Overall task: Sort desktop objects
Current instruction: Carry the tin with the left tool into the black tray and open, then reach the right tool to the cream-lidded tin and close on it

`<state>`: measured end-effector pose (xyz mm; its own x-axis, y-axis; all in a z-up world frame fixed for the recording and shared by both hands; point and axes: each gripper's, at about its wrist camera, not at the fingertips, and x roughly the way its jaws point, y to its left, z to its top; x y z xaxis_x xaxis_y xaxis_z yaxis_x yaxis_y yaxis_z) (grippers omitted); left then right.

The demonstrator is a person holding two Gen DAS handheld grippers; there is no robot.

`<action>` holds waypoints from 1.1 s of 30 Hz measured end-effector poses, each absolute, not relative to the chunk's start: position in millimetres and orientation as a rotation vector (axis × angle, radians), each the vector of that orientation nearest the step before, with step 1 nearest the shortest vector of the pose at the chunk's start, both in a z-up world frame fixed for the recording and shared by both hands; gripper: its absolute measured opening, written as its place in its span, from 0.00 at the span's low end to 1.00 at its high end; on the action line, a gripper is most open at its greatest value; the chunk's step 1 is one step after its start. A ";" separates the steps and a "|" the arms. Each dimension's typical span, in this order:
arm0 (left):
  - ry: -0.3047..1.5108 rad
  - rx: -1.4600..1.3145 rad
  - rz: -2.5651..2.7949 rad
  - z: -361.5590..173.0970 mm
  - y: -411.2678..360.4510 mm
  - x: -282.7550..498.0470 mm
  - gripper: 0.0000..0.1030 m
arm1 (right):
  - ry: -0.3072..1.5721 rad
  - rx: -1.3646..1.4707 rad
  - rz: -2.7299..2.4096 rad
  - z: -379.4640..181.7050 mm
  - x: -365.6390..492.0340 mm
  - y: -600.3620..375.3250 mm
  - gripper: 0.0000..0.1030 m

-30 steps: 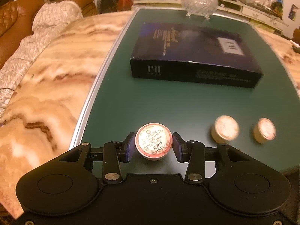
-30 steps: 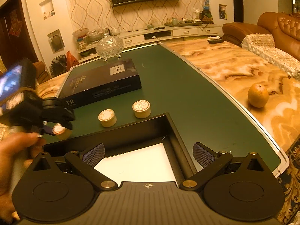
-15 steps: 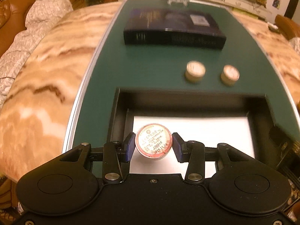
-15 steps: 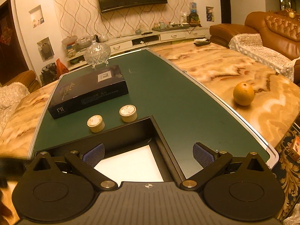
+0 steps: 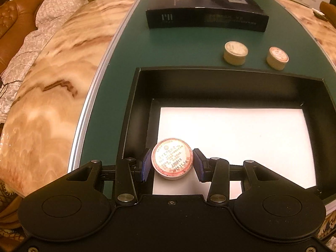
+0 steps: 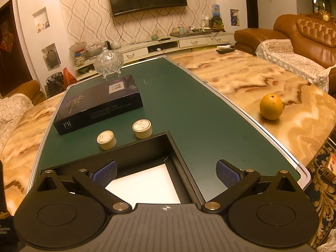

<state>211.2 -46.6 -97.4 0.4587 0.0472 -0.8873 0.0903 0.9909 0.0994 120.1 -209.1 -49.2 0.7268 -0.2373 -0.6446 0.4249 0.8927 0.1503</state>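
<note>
My left wrist view close above the open black tray, facing down the green surface, my right wrist view higher, sharing tray and dark box.

The open black tray has a wide bare white floor, walled on all sides; just beyond its far wall stand two small round tins, near each other; farther back the dark flat box lies across the green surface; right of the tray the green is bare; an orange sits apart on the marble.
</note>
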 end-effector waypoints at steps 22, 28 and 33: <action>0.991 0.039 -0.117 -61.7 -33.1 183.5 0.80 | 0.603 0.364 -0.376 -42.0 110.0 -221.5 1.00; 0.928 0.073 -0.088 -43.6 -27.1 169.9 0.95 | 0.519 0.289 -0.233 -25.7 123.0 -228.0 1.00; 0.936 0.038 -0.100 -39.5 -18.9 175.1 0.98 | 0.613 0.137 -0.182 -21.7 184.5 -228.2 1.00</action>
<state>175.1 -18.9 -39.5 0.5884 -0.0697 -0.8056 0.1023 0.9947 -0.0113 184.5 -228.2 -21.7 0.8026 -0.1285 -0.5825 0.2093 0.9751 0.0734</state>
